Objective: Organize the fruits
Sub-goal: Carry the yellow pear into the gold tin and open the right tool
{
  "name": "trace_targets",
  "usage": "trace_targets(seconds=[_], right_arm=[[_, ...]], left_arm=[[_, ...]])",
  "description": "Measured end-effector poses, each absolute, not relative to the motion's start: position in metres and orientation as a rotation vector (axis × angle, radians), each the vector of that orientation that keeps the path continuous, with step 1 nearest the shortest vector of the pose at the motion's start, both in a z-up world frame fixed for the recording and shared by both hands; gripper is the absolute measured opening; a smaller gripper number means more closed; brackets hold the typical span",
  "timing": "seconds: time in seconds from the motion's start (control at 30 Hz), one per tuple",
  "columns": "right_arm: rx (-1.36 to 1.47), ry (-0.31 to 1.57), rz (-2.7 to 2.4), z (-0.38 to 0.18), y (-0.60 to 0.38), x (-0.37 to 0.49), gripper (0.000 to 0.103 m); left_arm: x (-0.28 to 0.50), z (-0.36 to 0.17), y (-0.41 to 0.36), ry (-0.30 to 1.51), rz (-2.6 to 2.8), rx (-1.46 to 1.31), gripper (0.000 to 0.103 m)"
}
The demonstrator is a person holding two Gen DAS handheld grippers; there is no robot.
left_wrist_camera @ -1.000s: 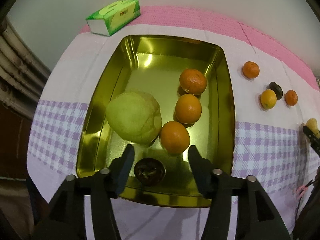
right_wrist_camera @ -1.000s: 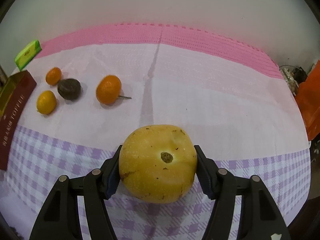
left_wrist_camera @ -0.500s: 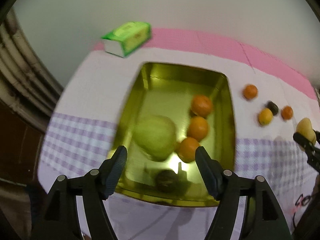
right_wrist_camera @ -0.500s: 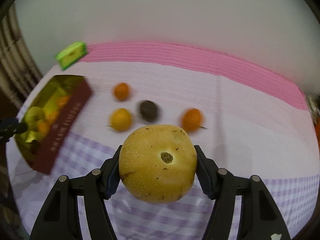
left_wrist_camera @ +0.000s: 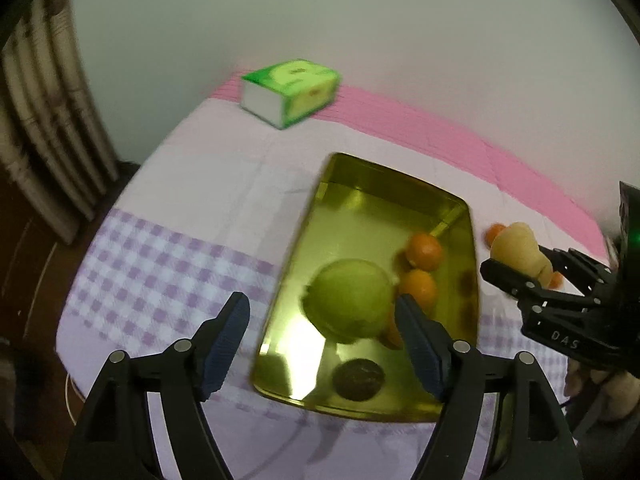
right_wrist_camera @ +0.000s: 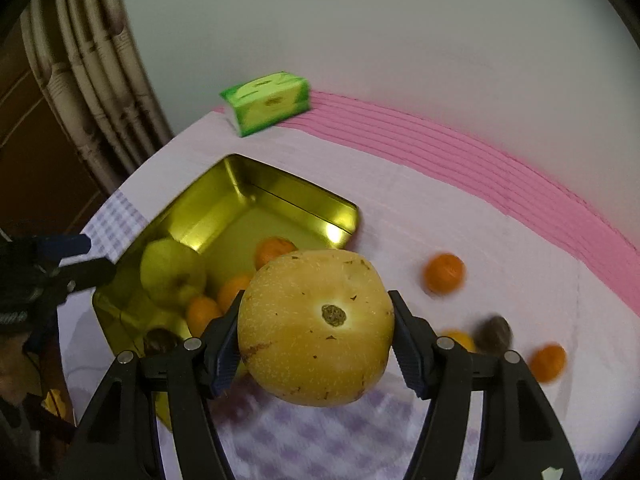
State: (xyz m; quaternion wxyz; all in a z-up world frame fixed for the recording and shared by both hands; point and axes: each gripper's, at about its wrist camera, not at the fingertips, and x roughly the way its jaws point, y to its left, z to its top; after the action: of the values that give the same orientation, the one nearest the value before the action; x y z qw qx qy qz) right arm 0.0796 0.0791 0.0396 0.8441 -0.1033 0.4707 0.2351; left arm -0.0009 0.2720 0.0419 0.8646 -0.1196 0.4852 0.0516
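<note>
Fruits sit partly in the gold tray (left_wrist_camera: 472, 240) and partly loose on the desk's cloth (right_wrist_camera: 460, 208). In the right wrist view, the right gripper (right_wrist_camera: 316, 340) is clamped on a yellow pear (right_wrist_camera: 316, 328), both pads pressed against its sides, blossom end facing the camera. It hangs above the checked part of the cloth, with the tray at about 10 o'clock from the pear.

Inside the tray lie a large green fruit (right_wrist_camera: 172, 272), three oranges (right_wrist_camera: 276, 250) in a row beside it, and a dark round fruit (right_wrist_camera: 160, 340) at the near end. Loose on the cloth, at 3 o'clock from the pear, are an orange fruit (right_wrist_camera: 445, 274), a dark fruit (right_wrist_camera: 494, 332), a yellow one (right_wrist_camera: 458, 340) partly hidden behind the gripper finger, and another small orange one (right_wrist_camera: 548, 362); all are blurred.

In the left wrist view, the left gripper (left_wrist_camera: 320, 340) is spread wide with nothing between its fingers, held above the near left edge of the tray. The green fruit (left_wrist_camera: 348, 300) appears between the fingertips but lies down in the tray. The right gripper with the pear (left_wrist_camera: 518, 248) shows at 3 o'clock, just beyond the tray's right rim.

A green tissue pack (left_wrist_camera: 290, 90) rests at 12 o'clock near the cloth's pink border, well apart from the tray.
</note>
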Motion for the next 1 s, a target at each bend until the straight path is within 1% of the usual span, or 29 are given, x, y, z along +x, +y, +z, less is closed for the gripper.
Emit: trace_targets(seconds=[0.27,0.53,0.73,1.0], right_arm=[[-0.313,1.005,0.566,0.023,0.131,0.098,0.062],[-0.381,1.007,0.615,0.006,0.174,0.111,0.062],[-0.397,1.042,0.615,-0.013,0.189,0.124,0.062],[-0.414,1.053,0.62,-0.018,0.202,0.129,0.062]], left_arm=[[-0.008,0.037,0.322,0.975,0.415,-0.303,0.076],[-0.012,0.031,0.341,0.976,0.539,-0.305,0.076],[-0.01,0.025,0.343,1.008,0.542,-0.328,0.076],[-0.005,0.022,0.329,1.026,0.513,-0.268,0.076]])
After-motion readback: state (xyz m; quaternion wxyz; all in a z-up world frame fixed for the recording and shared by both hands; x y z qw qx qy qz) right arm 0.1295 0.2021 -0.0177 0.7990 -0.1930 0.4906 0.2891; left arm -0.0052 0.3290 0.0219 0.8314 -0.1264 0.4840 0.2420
